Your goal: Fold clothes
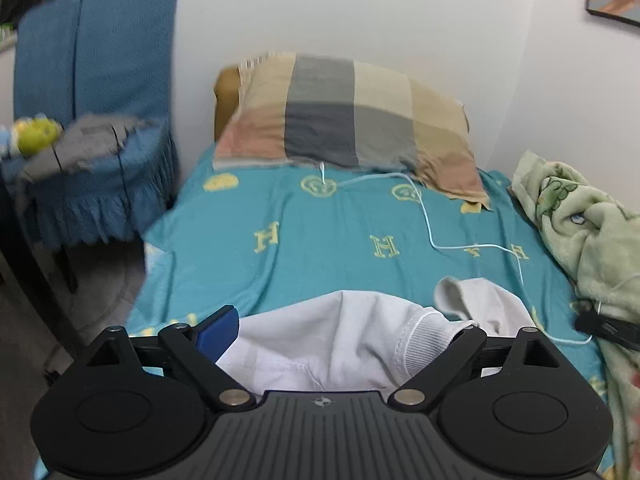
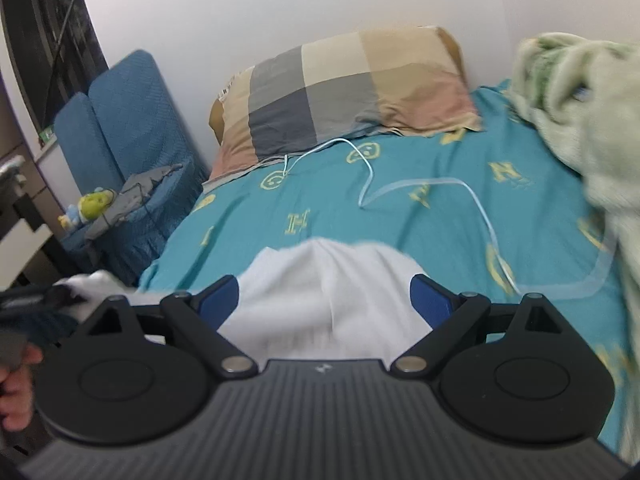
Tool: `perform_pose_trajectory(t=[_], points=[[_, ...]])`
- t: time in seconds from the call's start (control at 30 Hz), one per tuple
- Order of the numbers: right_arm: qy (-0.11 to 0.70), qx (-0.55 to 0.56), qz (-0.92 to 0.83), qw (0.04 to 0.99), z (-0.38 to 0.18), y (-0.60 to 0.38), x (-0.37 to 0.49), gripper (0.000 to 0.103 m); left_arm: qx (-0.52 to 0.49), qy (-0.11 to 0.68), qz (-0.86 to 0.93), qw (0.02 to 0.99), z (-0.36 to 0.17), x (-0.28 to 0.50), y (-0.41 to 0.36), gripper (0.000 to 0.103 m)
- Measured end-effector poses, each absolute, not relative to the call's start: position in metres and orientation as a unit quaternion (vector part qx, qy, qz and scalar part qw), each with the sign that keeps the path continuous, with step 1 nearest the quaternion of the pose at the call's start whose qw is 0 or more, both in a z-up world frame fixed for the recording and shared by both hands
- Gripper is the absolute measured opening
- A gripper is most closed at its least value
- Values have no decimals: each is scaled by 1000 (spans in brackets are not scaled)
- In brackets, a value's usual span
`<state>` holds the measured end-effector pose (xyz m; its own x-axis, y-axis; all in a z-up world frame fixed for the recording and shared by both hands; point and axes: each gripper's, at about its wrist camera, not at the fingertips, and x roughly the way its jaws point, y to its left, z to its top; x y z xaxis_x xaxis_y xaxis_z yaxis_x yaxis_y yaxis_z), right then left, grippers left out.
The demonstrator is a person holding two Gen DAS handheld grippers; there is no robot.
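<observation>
White shirt [image 1: 340, 344] is bunching between the wide-spread fingers of the left gripper [image 1: 344, 332], at the near end of the bed [image 1: 320, 240]; whether anything is pinched cannot be told. Right gripper [image 2: 326, 300] is likewise standing wide open, the shirt [image 2: 328, 292] lying between its blue pads [image 2: 428, 300]. Checked pillow [image 1: 344, 116] and a pale cable [image 1: 424, 208] are lying farther up the bed.

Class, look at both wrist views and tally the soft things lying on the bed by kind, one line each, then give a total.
White garment: 1
Checked pillow: 1
Green blanket: 1
Total: 3
</observation>
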<state>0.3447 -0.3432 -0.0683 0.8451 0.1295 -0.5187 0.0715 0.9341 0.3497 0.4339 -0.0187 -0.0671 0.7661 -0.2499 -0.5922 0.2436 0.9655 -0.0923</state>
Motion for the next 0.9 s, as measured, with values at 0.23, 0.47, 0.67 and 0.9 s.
perform_pose_trajectory(t=[0.23, 0.47, 0.67, 0.9], points=[[293, 276, 17, 915, -61, -335, 198, 94, -6, 299, -100, 949, -80, 410, -36, 9], [288, 237, 18, 927, -72, -320, 192, 94, -14, 290, -45, 956, -86, 460, -57, 5], [324, 224, 10, 919, -109, -329, 221, 94, -16, 339, 12, 941, -122, 549, -68, 6], [348, 231, 2, 909, -142, -341, 248, 94, -71, 400, 14, 914, -165, 593, -62, 60]])
